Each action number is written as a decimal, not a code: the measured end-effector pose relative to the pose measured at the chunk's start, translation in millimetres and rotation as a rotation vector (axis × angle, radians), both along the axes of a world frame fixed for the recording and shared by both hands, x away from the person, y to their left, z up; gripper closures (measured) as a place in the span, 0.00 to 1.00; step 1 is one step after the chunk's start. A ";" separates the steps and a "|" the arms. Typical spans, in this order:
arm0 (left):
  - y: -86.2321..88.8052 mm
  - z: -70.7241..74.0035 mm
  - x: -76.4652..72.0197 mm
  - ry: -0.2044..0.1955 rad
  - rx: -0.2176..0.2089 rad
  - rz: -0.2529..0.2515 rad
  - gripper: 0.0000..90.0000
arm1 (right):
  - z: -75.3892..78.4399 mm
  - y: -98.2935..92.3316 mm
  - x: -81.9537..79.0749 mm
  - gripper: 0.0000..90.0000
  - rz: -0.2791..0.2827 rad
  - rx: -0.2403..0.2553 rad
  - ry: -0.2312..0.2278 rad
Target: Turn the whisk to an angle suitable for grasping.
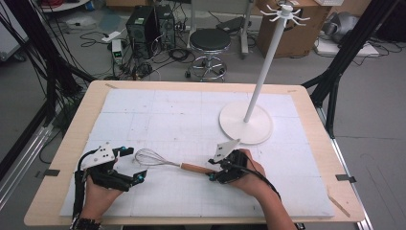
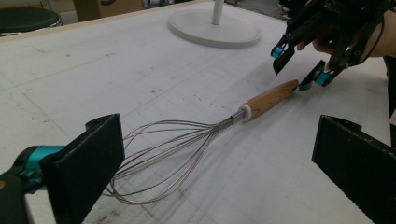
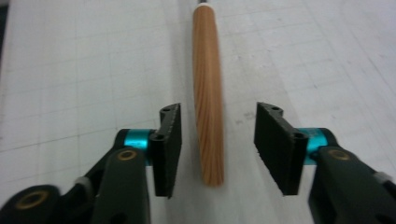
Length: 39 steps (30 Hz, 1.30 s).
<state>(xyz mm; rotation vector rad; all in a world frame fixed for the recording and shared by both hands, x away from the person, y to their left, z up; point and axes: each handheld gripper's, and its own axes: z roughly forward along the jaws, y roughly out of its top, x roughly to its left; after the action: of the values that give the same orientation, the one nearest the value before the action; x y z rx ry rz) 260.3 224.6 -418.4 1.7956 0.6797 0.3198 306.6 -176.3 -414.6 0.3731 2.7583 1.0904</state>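
Note:
A wire whisk point(image 1: 155, 158) with a wooden handle point(image 1: 196, 168) lies flat on the white mat, its wires pointing left. My right gripper point(image 1: 211, 169) is open at the handle's right end; in the right gripper view point(image 3: 218, 140) the handle's end point(image 3: 208, 116) sits between the two pads with a gap on each side. My left gripper point(image 1: 135, 164) is open just left of the wire head, its jaws standing wide apart. The left gripper view shows the whisk point(image 2: 177, 149), its handle point(image 2: 271, 98) and the right gripper point(image 2: 299, 65) beyond.
A white stand with a round base point(image 1: 245, 123), a tall pole and hooks on top point(image 1: 286, 13) rises at the back right of the mat. The wooden table edge point(image 1: 72, 139) frames the mat. A stool point(image 1: 209, 43) and computers stand on the floor behind.

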 end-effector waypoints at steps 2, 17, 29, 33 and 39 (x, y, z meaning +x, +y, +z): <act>0.2 0.2 0.1 0.000 -0.002 0.001 0.03 | 1.8 -5.7 -1.0 0.49 -0.019 0.020 0.005; -2.2 0.5 -0.1 0.000 0.001 -0.012 0.03 | 11.3 -84.4 -32.6 0.32 -0.192 0.231 -0.046; -6.7 -1.1 2.8 -0.009 0.012 -0.036 0.03 | -1.5 -129.2 -45.6 0.16 -0.326 0.355 -0.052; -5.8 -2.7 6.4 -0.008 0.010 -0.036 0.03 | -1.5 -131.2 -45.0 0.12 -0.334 0.365 -0.066; -3.6 -1.7 6.1 -0.013 0.006 -0.038 0.03 | -3.3 -127.6 -44.9 0.01 -0.350 0.385 -0.078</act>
<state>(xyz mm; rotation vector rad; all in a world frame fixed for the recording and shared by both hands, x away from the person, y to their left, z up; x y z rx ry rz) 266.4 221.0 -420.1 1.8082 0.6357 0.3085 261.6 -303.9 -417.9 0.8048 2.2850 1.4890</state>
